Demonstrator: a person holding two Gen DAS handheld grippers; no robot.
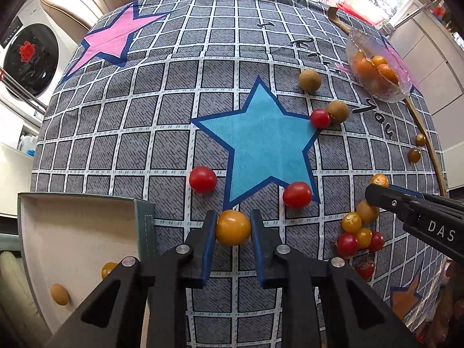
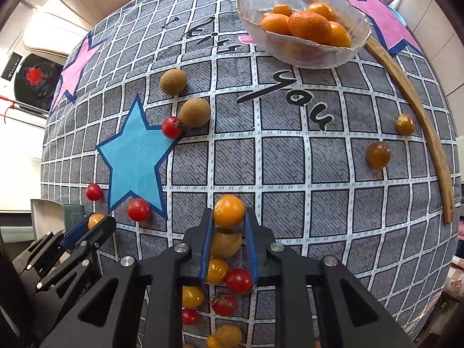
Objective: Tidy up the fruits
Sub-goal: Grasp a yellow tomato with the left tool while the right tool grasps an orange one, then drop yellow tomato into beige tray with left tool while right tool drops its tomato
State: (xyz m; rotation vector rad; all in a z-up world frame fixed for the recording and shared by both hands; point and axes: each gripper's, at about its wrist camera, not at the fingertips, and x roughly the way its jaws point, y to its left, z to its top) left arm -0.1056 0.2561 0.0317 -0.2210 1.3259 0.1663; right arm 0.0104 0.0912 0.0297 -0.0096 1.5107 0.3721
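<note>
Both grippers pitched steeply down at the table covered in a grey grid-pattern cloth [image 1: 174, 92] with pink and blue stars.

Left gripper [image 1: 233, 226]: blue pads pinch a small round yellow-orange tomato [image 1: 233, 227], one pad on each side. It sits near the table's near edge, just beside the corner of an open white box with grey-green sides [image 1: 78, 232] at the near left corner. Two small yellow fruits lie in that box.

Right gripper [image 2: 229, 217]: jaws closed on a second yellow-orange round tomato [image 2: 228, 210] at the fingertips. Whether it is off the cloth, I can't say for sure. Under and behind the fingers lies a cluster of loose red and yellow tomatoes with a tan longan [image 2: 226, 243].

Clear glass bowl of orange kumquats [image 2: 304, 26] sits toward the far right corner, against a thin curved wooden strip [image 2: 429, 145] that follows the right edge. Two tan longans [image 2: 195, 112] and loose red cherry tomatoes [image 2: 139, 209] lie around the blue star [image 2: 136, 156] mid-table. Two brownish tomatoes [image 2: 377, 154] near the right edge.
</note>
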